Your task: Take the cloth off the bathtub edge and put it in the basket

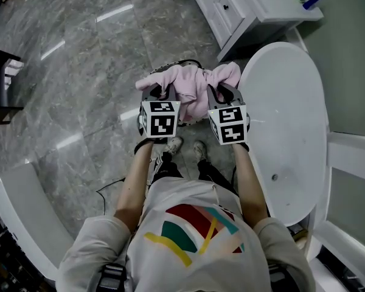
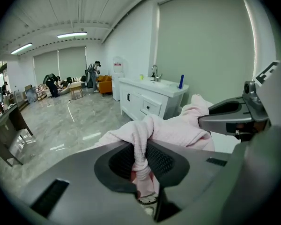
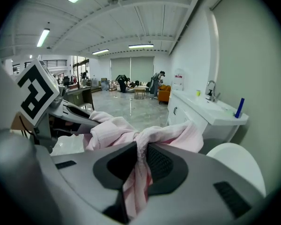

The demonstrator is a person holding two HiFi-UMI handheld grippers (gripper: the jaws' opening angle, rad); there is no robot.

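Observation:
A pink cloth (image 1: 191, 87) hangs bunched between my two grippers, off the white bathtub (image 1: 292, 114) that lies to the right. My left gripper (image 1: 155, 91) is shut on the cloth's left end; in the left gripper view a twisted fold of cloth (image 2: 141, 149) is pinched between the pads. My right gripper (image 1: 222, 90) is shut on the right end, where a pink strip (image 3: 139, 163) passes down through the jaws. The cloth hangs over a dark wire basket rim (image 1: 181, 62) on the floor; the cloth hides most of the basket.
A white vanity cabinet (image 1: 243, 5) with a blue item (image 1: 312, 0) stands beyond the tub. Grey marble floor (image 1: 79, 72) spreads to the left. A white curved object (image 1: 18, 218) lies at lower left. The person's feet (image 1: 185, 148) stand just behind the basket.

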